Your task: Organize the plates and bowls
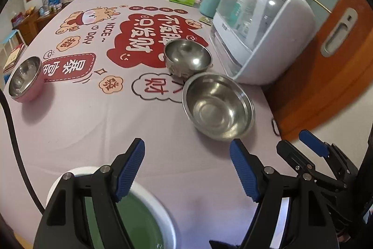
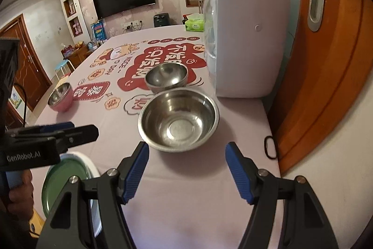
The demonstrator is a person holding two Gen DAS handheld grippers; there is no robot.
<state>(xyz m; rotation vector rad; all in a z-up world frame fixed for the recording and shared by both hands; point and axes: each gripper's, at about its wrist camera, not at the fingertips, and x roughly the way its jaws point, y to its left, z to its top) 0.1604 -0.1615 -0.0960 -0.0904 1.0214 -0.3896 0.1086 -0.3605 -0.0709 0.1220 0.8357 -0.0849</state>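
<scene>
- Steel, plain and polished: left wrist view. A wide shallow steel bowl (image 1: pixel 218 106) stands upright on the counter (image 1: pixel 93 123), with a deeper steel bowl (image 1: pixel 187 57) just behind it, the two near or touching; I cannot tell which. Both sit close to a white domed cabinet (image 1: pixel 261 39) with a clear front, which is probably where the dishes are meant to go.
- A pink-walled bowl (image 1: pixel 24 78) with a steel lining stands well apart at the far left edge.
- A green plate (image 1: pixel 144 209) with a white rim lies directly under the left hand-held gripper (image 1: pixel 186 172), whose ribbed blue pads are spread with nothing between them. The printed cloth is smooth and matte.
- Right wrist view. The right hand-held gripper (image 2: pixel 187 172) is likewise released and empty, its jaws framing the wide shallow steel bowl (image 2: pixel 178 119), likely the next pick.
- The deeper steel bowl (image 2: pixel 166 77) sits behind it, and the pink-walled bowl (image 2: pixel 61 97) lies off to the left.
- The green plate (image 2: pixel 65 179) shows partly under the left hand-held gripper (image 2: pixel 77 130); the white domed cabinet (image 2: pixel 247 39) shows its opaque side.
</scene>
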